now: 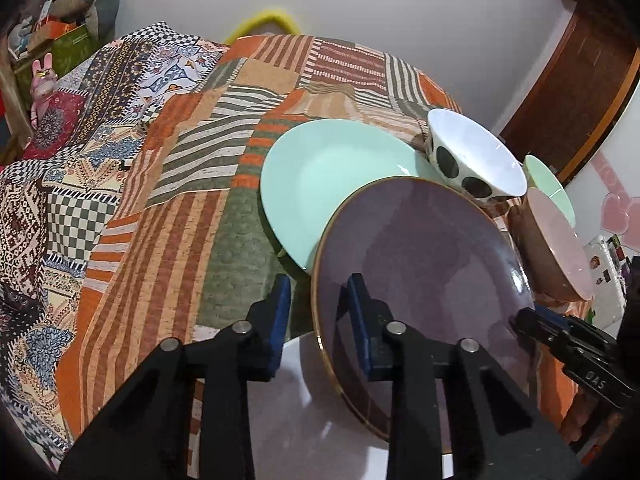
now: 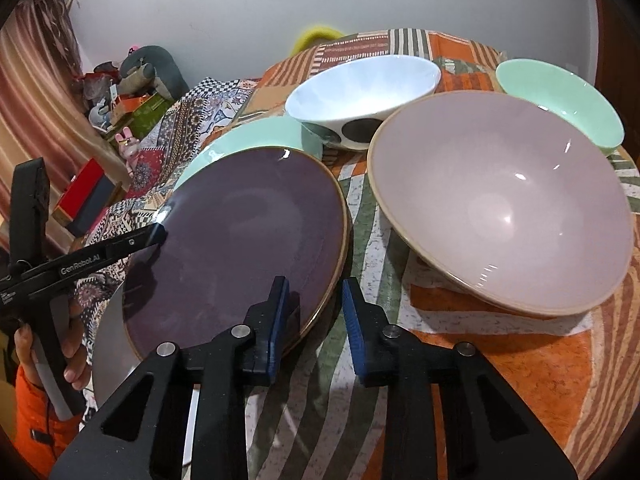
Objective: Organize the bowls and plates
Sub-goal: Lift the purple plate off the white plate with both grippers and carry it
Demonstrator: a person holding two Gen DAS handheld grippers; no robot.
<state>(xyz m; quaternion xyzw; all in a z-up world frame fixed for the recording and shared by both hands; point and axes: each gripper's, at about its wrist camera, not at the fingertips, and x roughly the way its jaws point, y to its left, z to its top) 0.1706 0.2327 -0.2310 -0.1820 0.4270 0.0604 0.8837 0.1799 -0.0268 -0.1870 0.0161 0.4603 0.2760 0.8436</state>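
Taking the purple plate (image 1: 420, 264) as the landmark: it is the one purple plate, gold-rimmed, tilted with its near edge raised over a white plate (image 1: 296, 412) beneath it, and its far edge overlaps one mint plate (image 1: 320, 184). That makes three plates.

Three bowls stand on the patchwork-covered bench (image 1: 168, 208). Beyond the purple plate's far right edge is a white bowl with black dots (image 2: 360, 96). To its right sits a large pink bowl (image 2: 504, 208), and behind that pink bowl a mint bowl (image 2: 560, 100).

Two tools work the purple plate. The left tool (image 1: 320, 320) straddles the plate's left rim, one blue pad outside and one over the face, clenched on the rim. The right tool (image 2: 314, 320) straddles the opposite rim the same way, also clamped on it. A hand (image 2: 48, 344) in an orange sleeve (image 2: 32, 412) holds the left tool's handle.
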